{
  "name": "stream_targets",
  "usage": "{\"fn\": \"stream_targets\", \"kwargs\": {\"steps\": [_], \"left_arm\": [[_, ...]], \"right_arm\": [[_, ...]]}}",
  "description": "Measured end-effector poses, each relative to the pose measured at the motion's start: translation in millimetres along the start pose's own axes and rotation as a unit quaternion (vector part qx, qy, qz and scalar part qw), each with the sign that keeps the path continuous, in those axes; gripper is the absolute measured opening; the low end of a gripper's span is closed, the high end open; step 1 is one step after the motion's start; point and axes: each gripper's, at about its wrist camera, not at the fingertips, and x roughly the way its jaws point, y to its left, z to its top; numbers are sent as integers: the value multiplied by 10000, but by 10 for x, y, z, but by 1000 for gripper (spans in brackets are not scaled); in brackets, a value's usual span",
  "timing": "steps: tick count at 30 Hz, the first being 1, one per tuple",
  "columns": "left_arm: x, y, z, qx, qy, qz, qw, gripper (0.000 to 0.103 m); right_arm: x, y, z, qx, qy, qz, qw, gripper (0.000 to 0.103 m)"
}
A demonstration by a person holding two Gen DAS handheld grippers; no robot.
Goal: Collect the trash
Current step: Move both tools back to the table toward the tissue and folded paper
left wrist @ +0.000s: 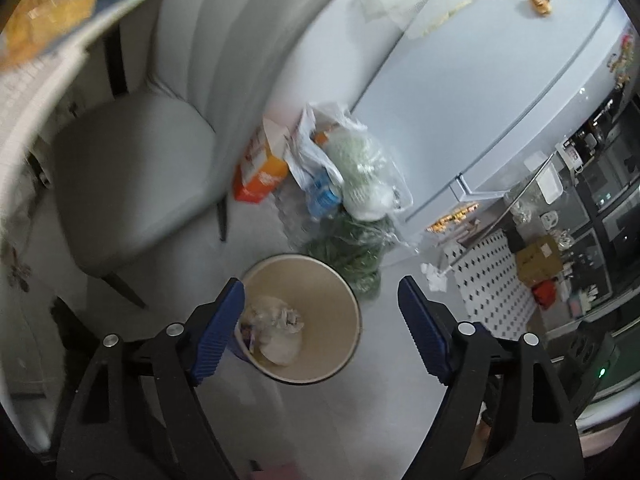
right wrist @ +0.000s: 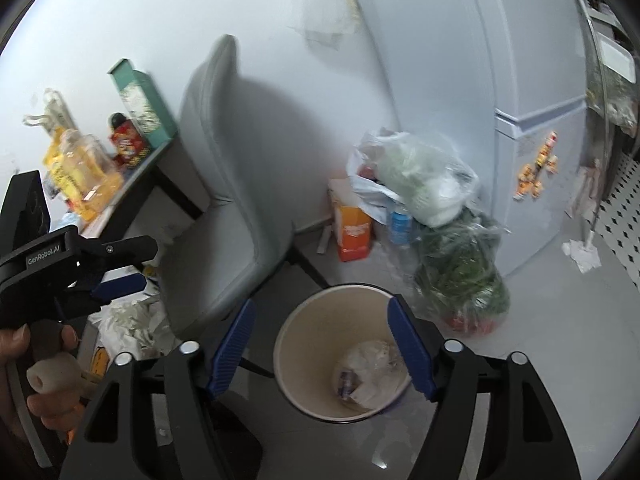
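Both tools, left [left wrist: 320, 330] and right [right wrist: 322, 346], gape empty above the wastebasket [right wrist: 304, 336]; next, best retreat straight upward, clear of its rim.

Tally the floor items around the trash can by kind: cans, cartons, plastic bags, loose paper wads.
Trash can: 1
Orange carton: 1
Plastic bags: 2, a pale one on top and one of greens below
Loose paper wad: 1
Total: 5
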Motion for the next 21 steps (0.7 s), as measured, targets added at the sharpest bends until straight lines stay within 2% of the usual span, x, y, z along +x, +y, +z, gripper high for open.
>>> {"fn": "stream_targets", "kwargs": {"steps": [3,5,11,15,21], "left_arm": [[-332,129,0,-23,-313,215,9993,86],[-603,252,-39,-115,-515,289,9982,88],[-1266,541,-164,-296,-1034,501,9929,90],[-1760,660,-302,-362,-1525,568,9860,93],[-2265,878,-505,-541,-1904,661,9780,95]], "right_arm": [[-109,231,-1,-96,-184,212,9996,86],[-187,427,-7,-228,-256,422,9985,87],[-405,993,-1,-633,-252,750,9948,88],[-616,1364,-27,-878,-320,952,9911,88],[-855,1942,-110,-1233,-316,1268,9837,87]]}}
